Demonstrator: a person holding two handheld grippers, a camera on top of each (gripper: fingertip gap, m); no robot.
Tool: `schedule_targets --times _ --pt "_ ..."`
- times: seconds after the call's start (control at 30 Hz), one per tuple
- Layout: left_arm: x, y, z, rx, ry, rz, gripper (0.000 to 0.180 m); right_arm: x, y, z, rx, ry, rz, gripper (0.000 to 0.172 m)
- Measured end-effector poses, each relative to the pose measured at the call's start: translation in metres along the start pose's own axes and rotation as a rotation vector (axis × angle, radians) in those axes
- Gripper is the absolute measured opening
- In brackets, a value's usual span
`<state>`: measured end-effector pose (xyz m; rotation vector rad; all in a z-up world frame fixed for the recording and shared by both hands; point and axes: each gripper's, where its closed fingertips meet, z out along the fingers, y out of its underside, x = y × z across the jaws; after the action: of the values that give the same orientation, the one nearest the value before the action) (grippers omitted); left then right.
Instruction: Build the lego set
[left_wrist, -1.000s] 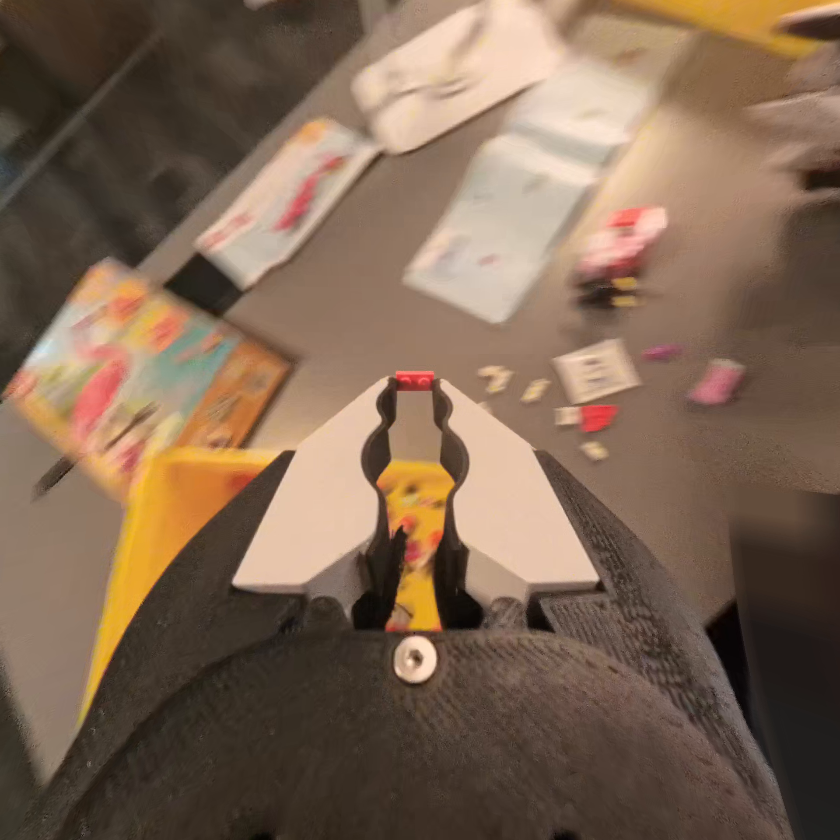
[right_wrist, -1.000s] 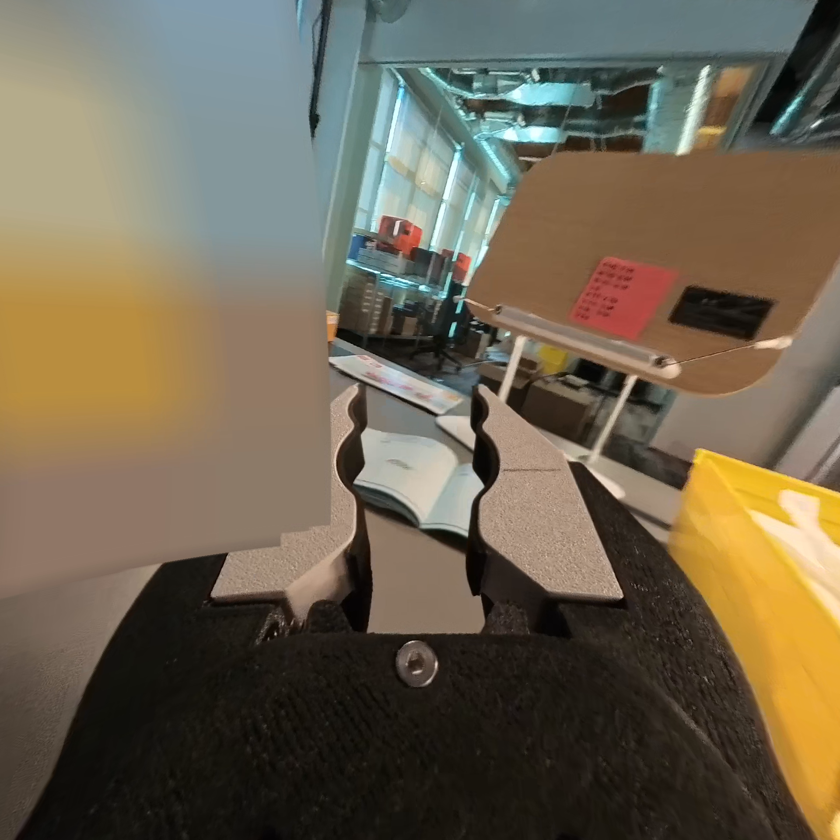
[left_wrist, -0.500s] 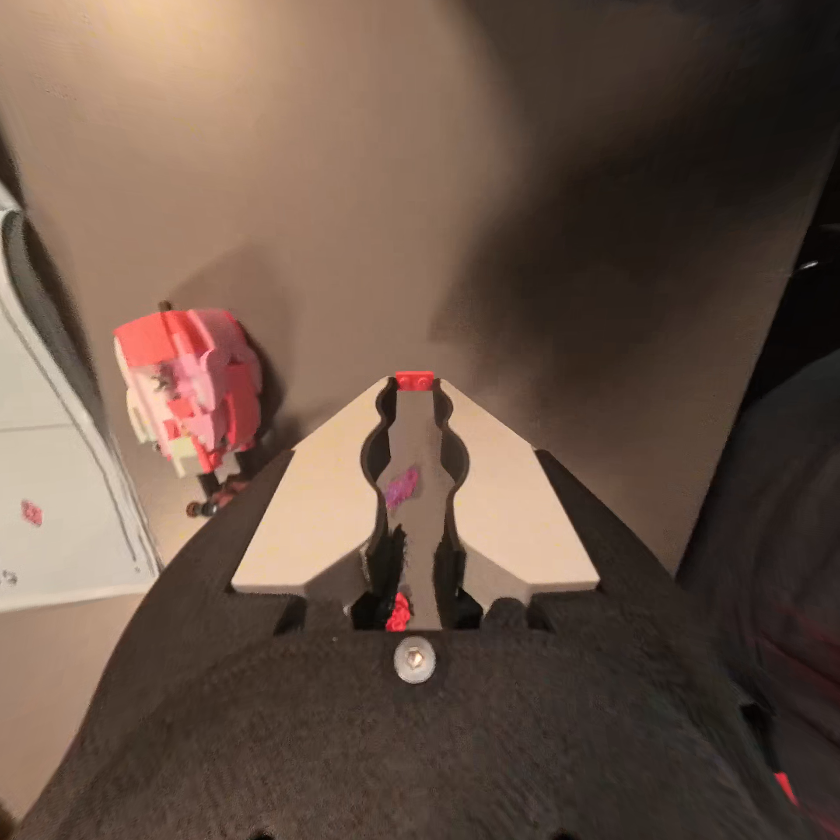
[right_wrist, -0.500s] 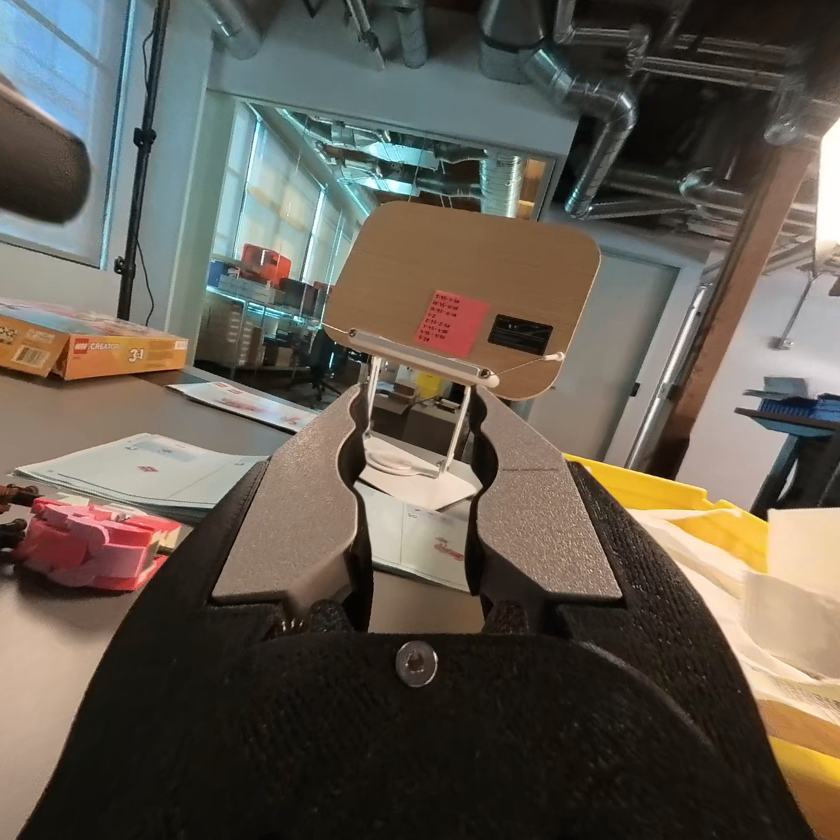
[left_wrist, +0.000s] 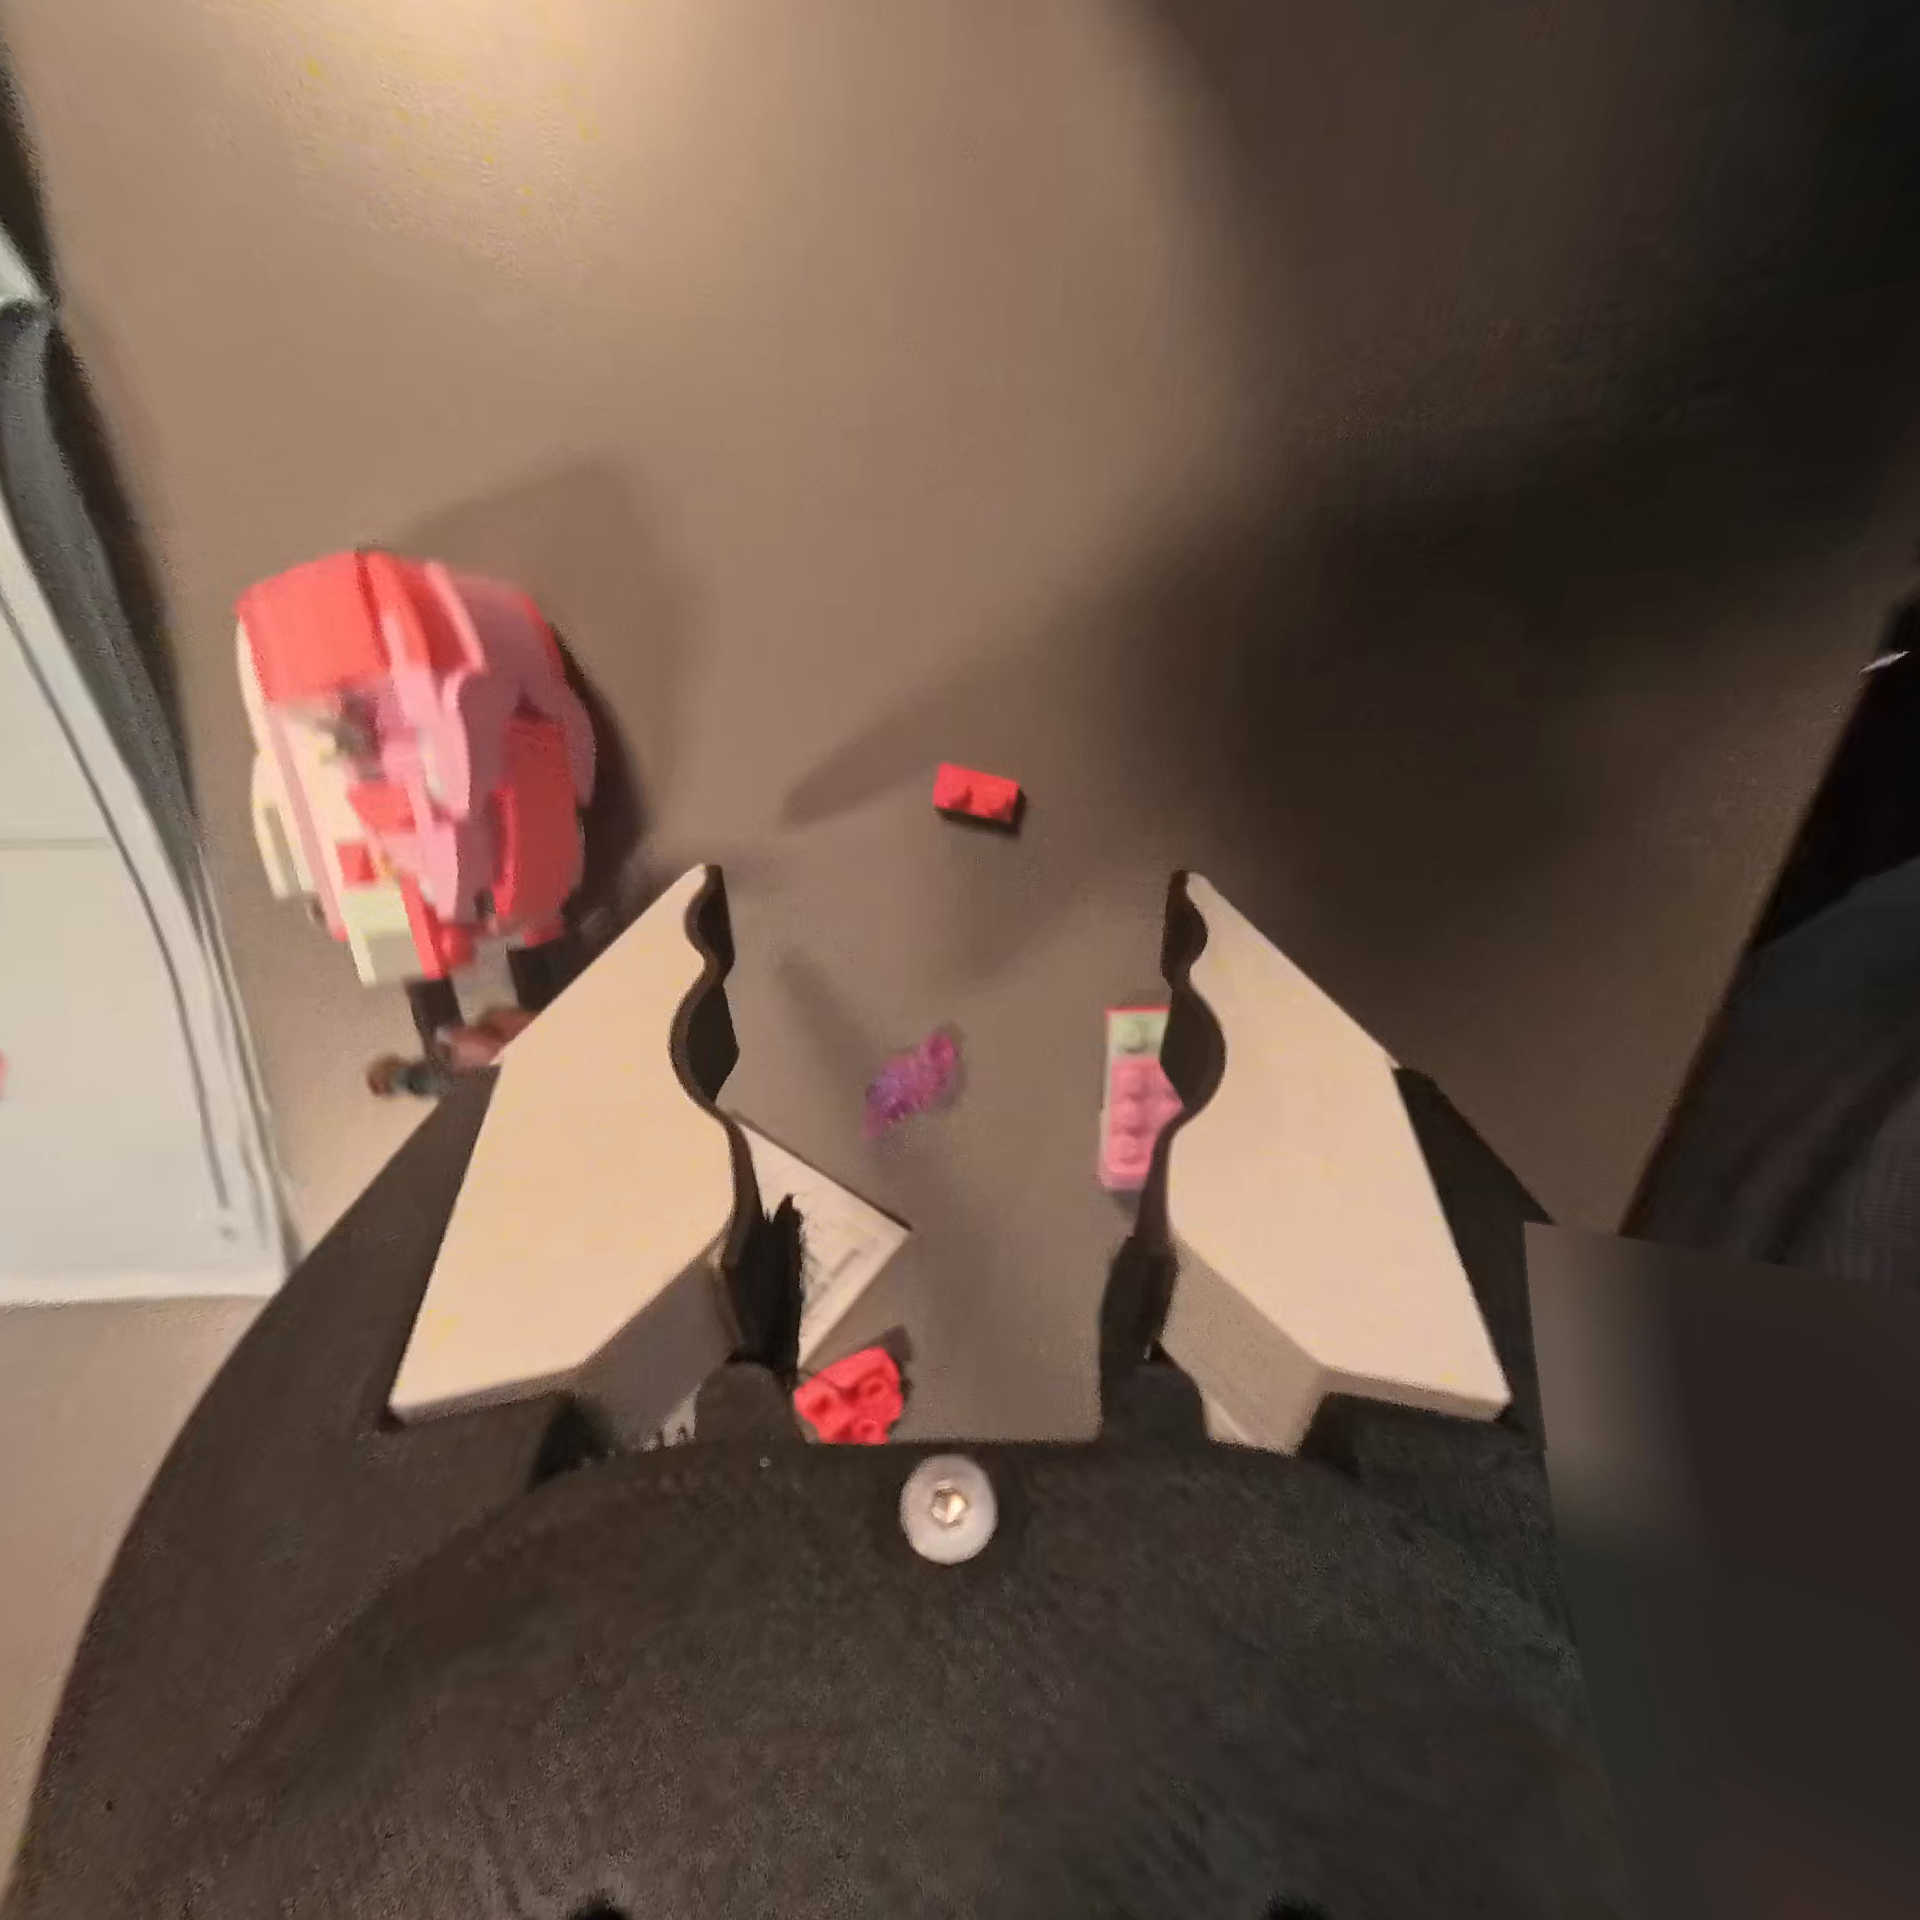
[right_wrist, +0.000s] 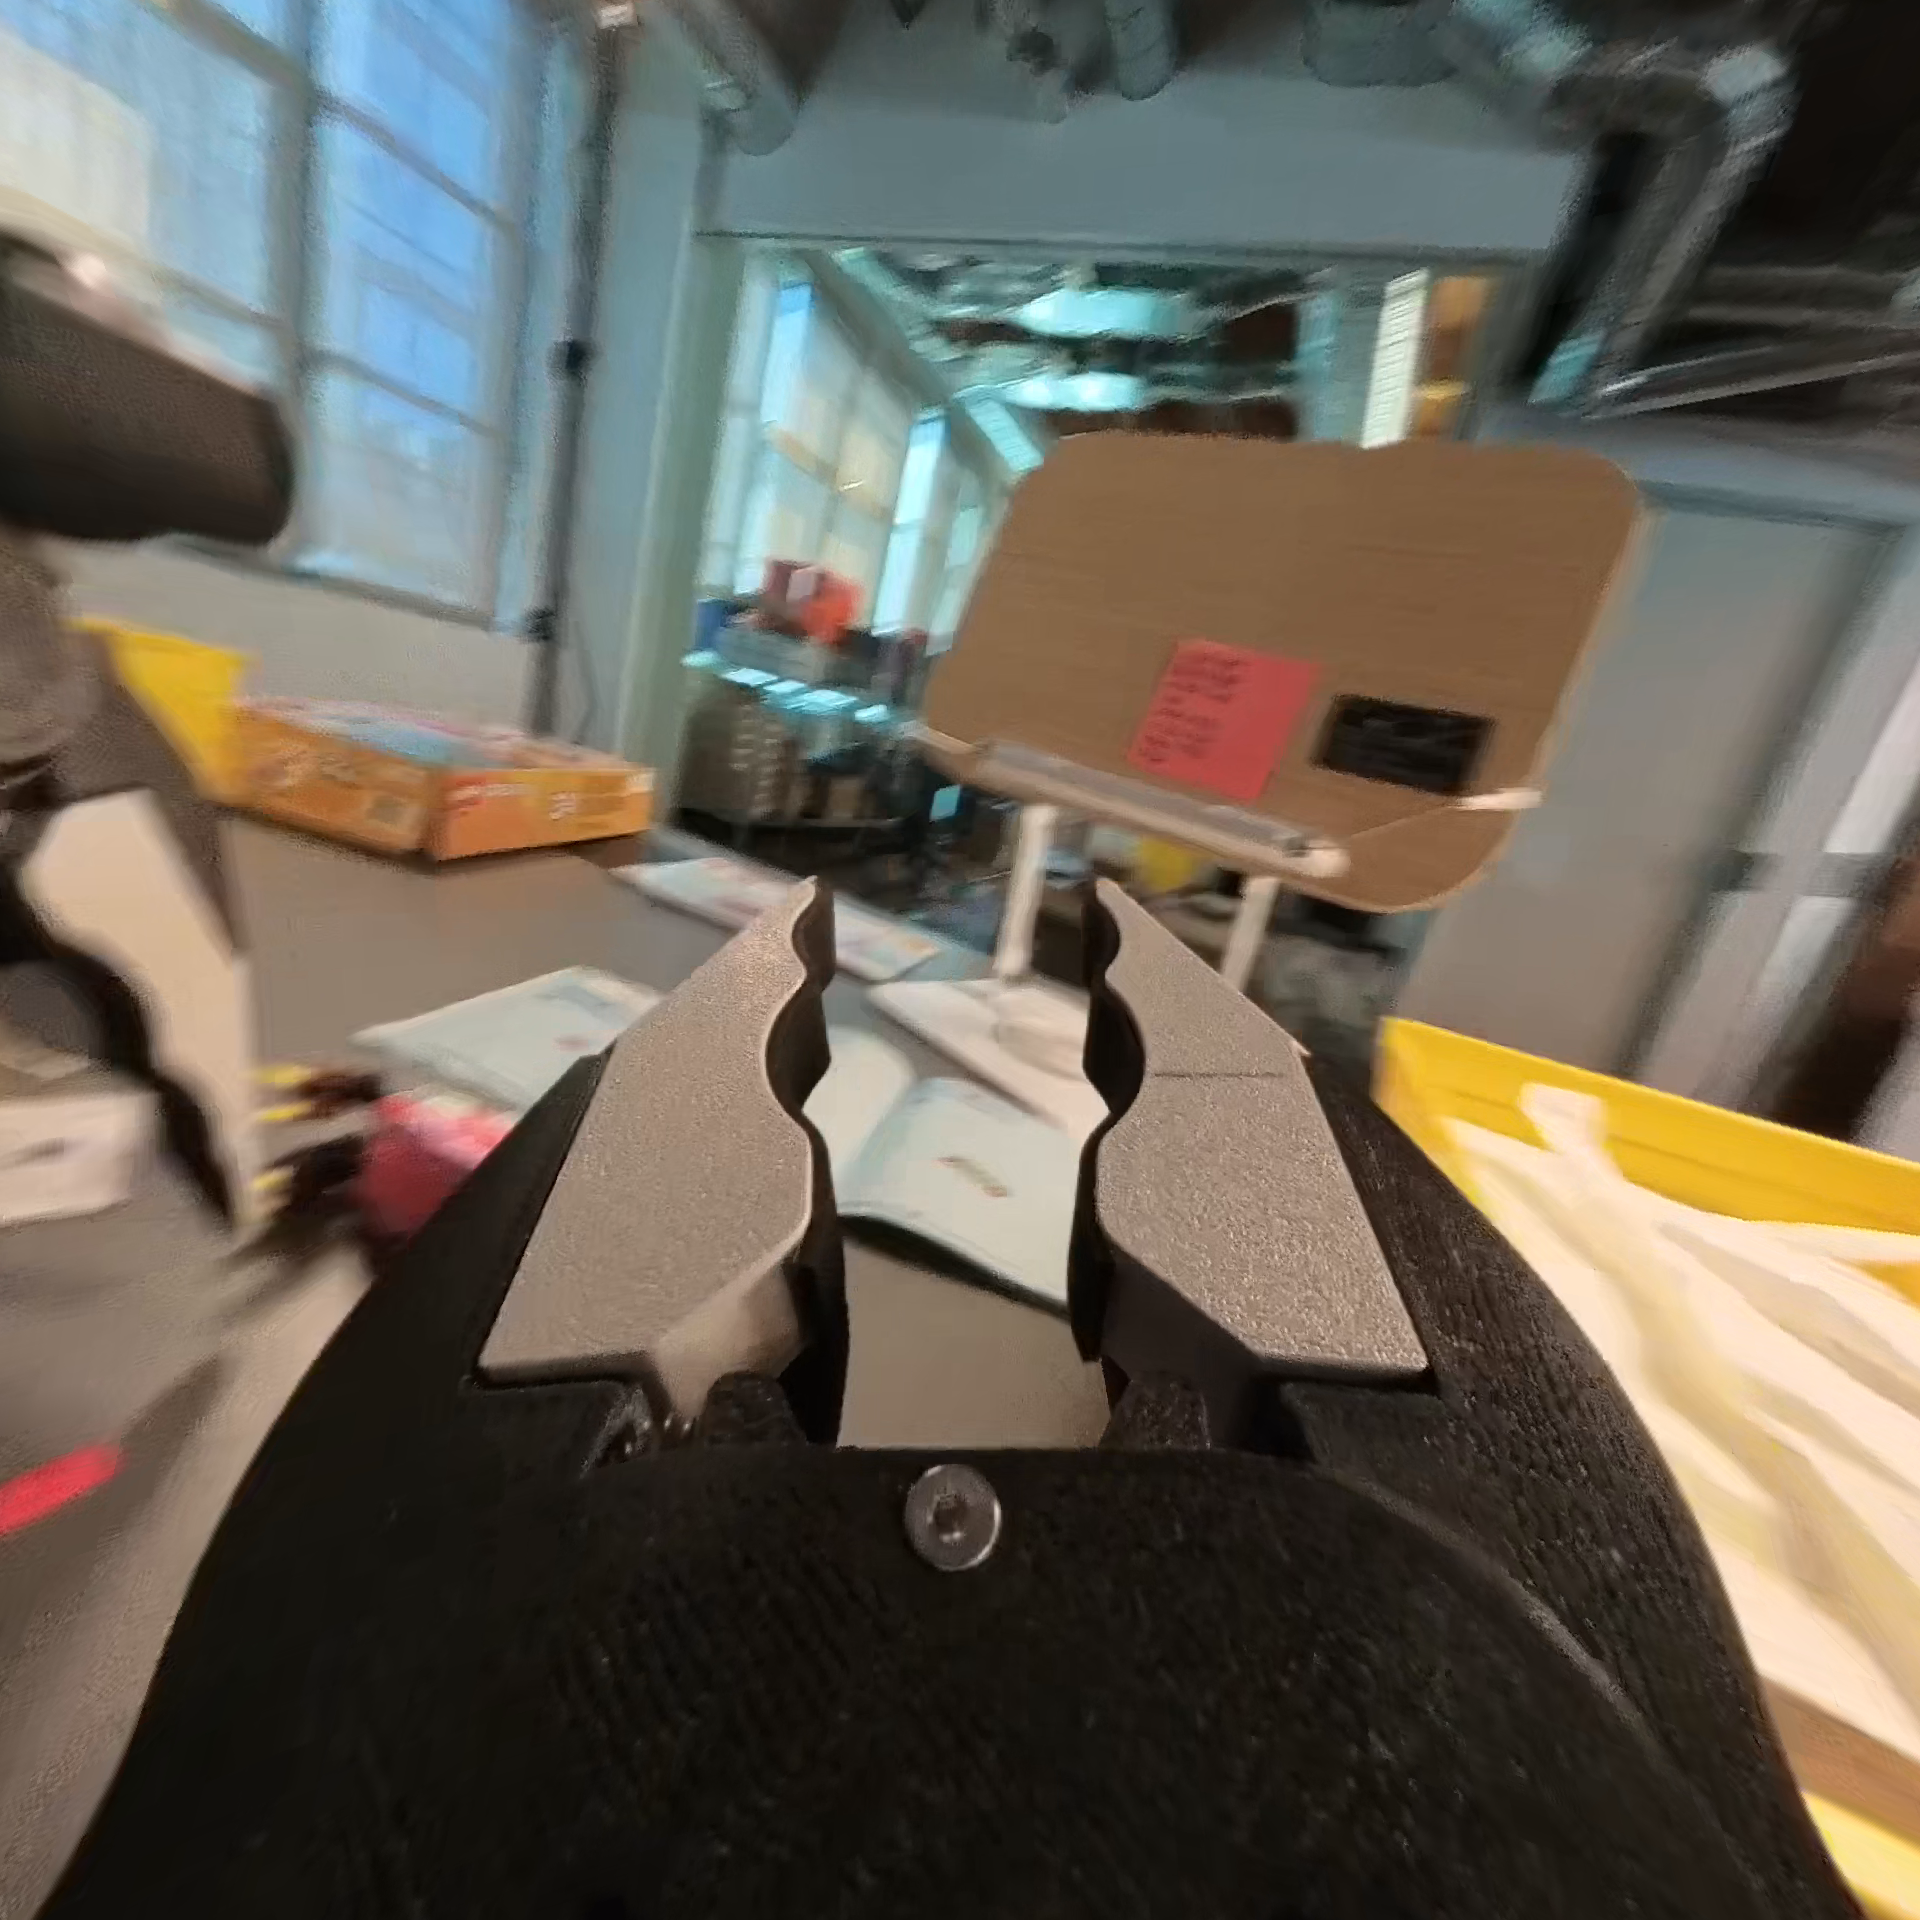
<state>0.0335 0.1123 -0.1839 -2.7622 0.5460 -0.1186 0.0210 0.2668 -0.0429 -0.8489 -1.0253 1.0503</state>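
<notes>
1. Your left gripper (left_wrist: 945, 883) looks down on the desk (left_wrist: 831, 416). Its fingers (left_wrist: 582, 1122) are spread wide and nothing is between the tips.
2. Nearest thing: a small red brick (left_wrist: 977, 795), 2 studs up, lying flat on the desk just beyond the tips, about centre frame. It touches neither finger.
3. Lower in the gap, under the fingers:
   - a purple see-through bit (left_wrist: 914, 1081), blurred, shape unclear
   - a pink studded plate (left_wrist: 1132, 1112), partly hidden behind the right-hand finger
   - a white paper slip (left_wrist: 831, 1236)
   - a chunky red piece (left_wrist: 852, 1397) by the gripper body
4. Centre left of that frame is a brick-built model (left_wrist: 416, 769) in red, pink and cream, blocky, with dark bits at its lower end. It lies beside the left-hand finger; can't tell if they touch. White paper (left_wrist: 94, 1039) fills the left edge.
5. Your right gripper (right_wrist: 956, 904) points level across the desk. Its fingers (right_wrist: 675, 1143) are part-open, grey and grainy with wavy inner edges, and grip nothing.
6. In front of it, centre frame, an open booklet (right_wrist: 935, 1143) lies flat, pale and matte.
7. Behind that, upper right, is a tan board book stand (right_wrist: 1247, 644) on thin white legs, with a red sticker and a black label.
8. A yellow bin (right_wrist: 1662, 1143) holding pale stuff sits at right. An orange box (right_wrist: 436, 779) is at left, far back.
9. Surfaces: hard glossy plastic bricks, a smooth dull brown-grey desk, rough black gripper shells. Both views have motion blur, so fine detail is unreliable.
</notes>
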Motion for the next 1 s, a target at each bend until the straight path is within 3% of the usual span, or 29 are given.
schedule_targets --times 0.1,0.2,0.33,0.5,0.77,1.0 --pt "0.015 0.011 -0.020 0.217 0.094 -0.094 0.074 -0.061 0.010 -0.001 -0.130 -0.401 0.099 0.044" --pt "0.034 0.032 -0.027 0.354 0.186 -0.172 0.059 -0.121 0.024 -0.027 -0.338 -0.763 0.171 0.048" --pt "0.047 0.050 -0.023 0.452 0.169 -0.216 0.052 -0.163 0.050 -0.056 -0.553 -0.966 0.133 0.044" --pt "0.045 0.054 -0.012 0.475 0.070 -0.189 0.044 -0.178 0.077 -0.071 -0.716 -1.042 0.122 0.041" --pt "0.041 0.052 -0.006 0.488 0.011 -0.133 0.022 -0.177 0.090 -0.072 -0.786 -1.027 0.086 0.036" --pt "0.041 0.053 -0.006 0.529 0.025 -0.126 0.020 -0.177 0.092 -0.072 -0.787 -1.026 0.055 0.025"
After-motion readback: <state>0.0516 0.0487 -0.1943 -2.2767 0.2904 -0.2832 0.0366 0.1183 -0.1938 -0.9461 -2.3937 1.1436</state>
